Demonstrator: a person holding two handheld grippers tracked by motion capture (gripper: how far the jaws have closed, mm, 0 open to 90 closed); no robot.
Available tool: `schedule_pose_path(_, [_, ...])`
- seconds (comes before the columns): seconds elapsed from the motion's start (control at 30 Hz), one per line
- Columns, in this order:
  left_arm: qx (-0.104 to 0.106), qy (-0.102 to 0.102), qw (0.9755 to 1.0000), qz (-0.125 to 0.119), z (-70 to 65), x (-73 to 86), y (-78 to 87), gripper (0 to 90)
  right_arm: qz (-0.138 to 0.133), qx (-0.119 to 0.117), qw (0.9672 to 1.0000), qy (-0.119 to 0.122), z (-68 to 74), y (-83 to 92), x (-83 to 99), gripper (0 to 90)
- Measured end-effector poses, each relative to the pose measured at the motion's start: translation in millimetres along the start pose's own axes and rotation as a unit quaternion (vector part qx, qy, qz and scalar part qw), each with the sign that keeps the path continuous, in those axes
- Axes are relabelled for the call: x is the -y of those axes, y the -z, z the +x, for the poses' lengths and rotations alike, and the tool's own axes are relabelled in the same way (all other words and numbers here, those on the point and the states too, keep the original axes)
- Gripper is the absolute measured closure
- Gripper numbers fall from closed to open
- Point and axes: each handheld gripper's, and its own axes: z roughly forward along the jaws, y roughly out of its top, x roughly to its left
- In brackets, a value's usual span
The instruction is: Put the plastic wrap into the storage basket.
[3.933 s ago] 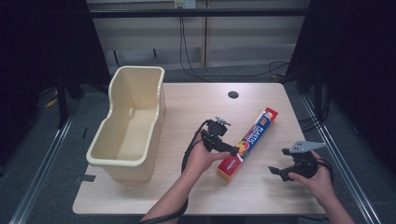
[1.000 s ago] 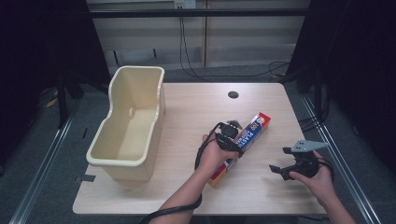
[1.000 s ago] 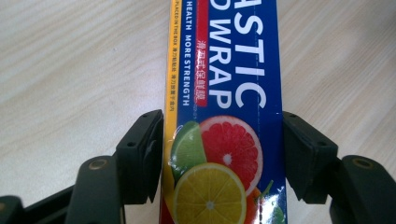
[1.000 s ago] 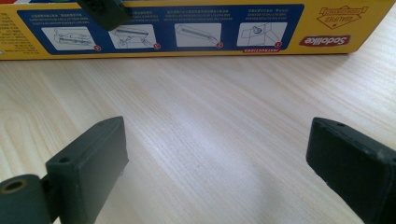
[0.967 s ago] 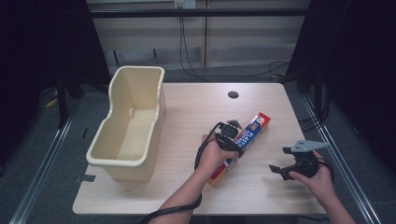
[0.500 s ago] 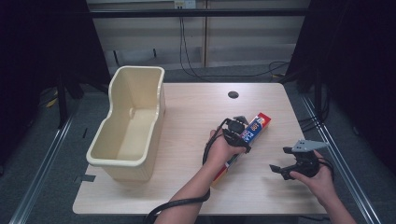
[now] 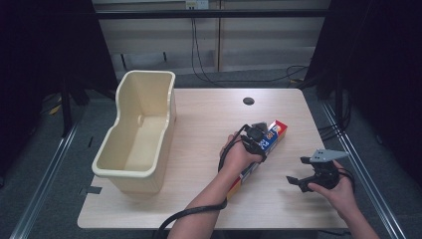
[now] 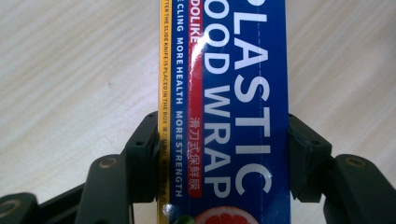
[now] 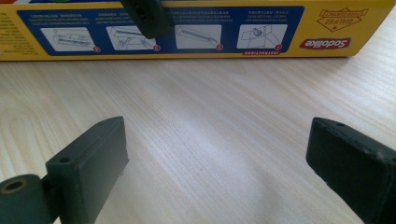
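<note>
Jaws of my left gripper (image 8: 223, 154) have just closed on the food wrap box (image 8: 224, 93); my right gripper (image 9: 219, 163) gapes just beside it.

R gripper (image 9: 219, 168) jaws wide apart over table (image 9: 210, 121); wrap box (image 9: 196, 30) beyond, L jaw (image 9: 147, 16) on it.

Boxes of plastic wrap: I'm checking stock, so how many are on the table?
1. The plastic wrap box lies on the table, right of the cream bin, clamped across its width by the left tool.
</note>
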Motion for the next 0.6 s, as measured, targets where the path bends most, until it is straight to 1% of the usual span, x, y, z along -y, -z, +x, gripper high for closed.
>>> schedule_pose_path(0.03, [0.001, -0.002, 1.0, 0.006, 0.0, -0.5, 2.2, 40.5, -0.002, 0.0, 1.0, 0.0, 0.0, 0.3, 0.0, 5.2])
schedule_pose_path(0.1, [0.004, 0.001, 0.9999, 0.01, -2.0, -1.0, 8.2, 40.5, -0.002, 0.0, 1.0, 0.0, -0.1, 0.3, -0.1, 5.2])
schedule_pose_path(0.13, [0.004, -0.003, 0.9999, 0.015, -2.1, -1.5, 12.1, 40.6, -0.002, -0.001, 1.0, 0.0, -0.2, 0.1, -0.1, 5.2])
schedule_pose_path(0.17, [0.005, -0.002, 0.9998, 0.018, -2.2, -1.8, 15.1, 40.6, -0.001, 0.001, 1.0, 0.0, -0.1, 0.2, -0.2, 5.1])
schedule_pose_path(0.2, [0.009, -0.004, 0.9997, 0.021, -0.8, -2.0, 20.1, 40.6, -0.001, 0.002, 1.0, 0.0, -0.1, 0.3, -0.3, 5.1])
schedule_pose_path(0.3, [0.021, 0.005, 0.9996, 0.018, 2.3, -1.2, 32.2, 40.7, -0.002, -0.001, 1.0, -0.001, 0.0, 0.9, -0.3, 5.0])
schedule_pose_path(0.4, [0.016, 0.005, 0.9996, 0.023, 6.3, -0.4, 47.6, 40.7, -0.003, -0.002, 1.0, -0.001, 0.0, 1.0, -0.4, 5.0])
schedule_pose_path(0.43, [0.012, 0.009, 0.9996, 0.023, 7.4, -0.1, 52.4, 40.7, -0.003, -0.002, 1.0, -0.001, 0.1, 1.0, -0.5, 5.0])
schedule_pose_path(0.47, [0.011, 0.009, 0.9995, 0.027, 9.3, 0.3, 57.4, 40.7, -0.003, -0.001, 1.0, -0.001, 0.0, 1.0, -0.6, 4.9])
schedule_pose_path(0.5, [0.006, 0.017, 0.9995, 0.028, 10.7, 0.9, 63.1, 40.7, -0.004, -0.003, 1.0, -0.001, 0.0, 0.7, -0.7, 4.9])
schedule_pose_path(0.53, [0.005, 0.012, 0.9994, 0.032, 13.3, 1.0, 68.1, 40.6, -0.003, -0.002, 1.0, -0.001, 0.2, 0.7, -0.6, 4.9])
schedule_pose_path(0.6, [0.001, 0.019, 0.9993, 0.033, 16.2, 2.4, 75.4, 40.7, -0.003, -0.002, 1.0, -0.001, 0.8, 0.0, -0.7, 4.8])
